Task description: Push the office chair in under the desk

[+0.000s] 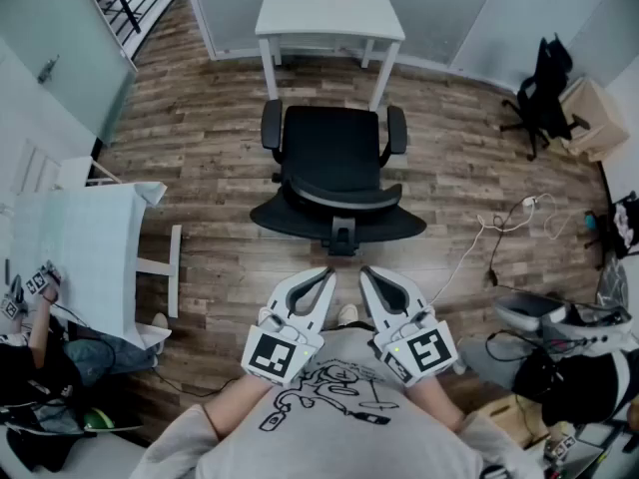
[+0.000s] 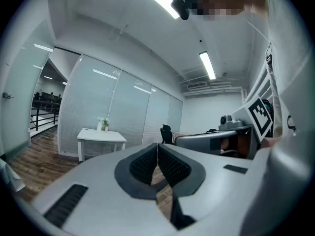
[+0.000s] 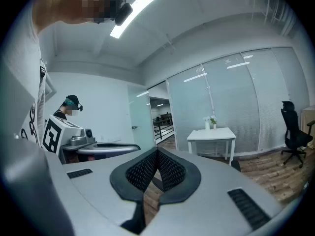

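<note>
A black office chair stands on the wood floor, its back toward me and its seat facing a small white desk at the far wall. The chair sits just outside the desk, a strip of floor between them. My left gripper and right gripper hover side by side close to my chest, a short way behind the chair's backrest, touching nothing. Both are shut with empty jaws. The desk shows far off in the left gripper view, and the same desk in the right gripper view.
A white table stands at the left with a seated person beside it. A second black chair is at the far right near a box. Cables trail over the floor at right, and bags lie at the lower right.
</note>
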The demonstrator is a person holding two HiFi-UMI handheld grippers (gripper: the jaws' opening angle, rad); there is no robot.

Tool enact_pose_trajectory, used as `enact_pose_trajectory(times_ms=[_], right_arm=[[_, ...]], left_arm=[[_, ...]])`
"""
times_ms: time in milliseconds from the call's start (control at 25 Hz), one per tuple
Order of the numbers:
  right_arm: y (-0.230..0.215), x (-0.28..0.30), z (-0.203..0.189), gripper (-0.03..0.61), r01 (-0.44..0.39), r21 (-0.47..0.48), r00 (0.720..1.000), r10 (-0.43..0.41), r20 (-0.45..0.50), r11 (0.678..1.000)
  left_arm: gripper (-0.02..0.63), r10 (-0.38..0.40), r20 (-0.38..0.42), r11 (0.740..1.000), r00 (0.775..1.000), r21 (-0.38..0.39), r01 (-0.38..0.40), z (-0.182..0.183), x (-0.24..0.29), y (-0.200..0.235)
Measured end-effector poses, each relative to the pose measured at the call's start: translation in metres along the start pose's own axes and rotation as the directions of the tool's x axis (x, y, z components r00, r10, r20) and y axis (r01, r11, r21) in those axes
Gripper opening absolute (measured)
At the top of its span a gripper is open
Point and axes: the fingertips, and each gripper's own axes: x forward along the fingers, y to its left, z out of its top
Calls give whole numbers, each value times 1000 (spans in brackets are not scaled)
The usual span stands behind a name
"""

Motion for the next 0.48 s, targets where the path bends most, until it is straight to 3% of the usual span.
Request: enact_pose_trajectory(times_ms=[480], right_arm=[[11,4,3,34,12,0,1000,-12,10,1000]], left_arm=[[8,-14,-4,1000,1000,11,14,3,-12,12]])
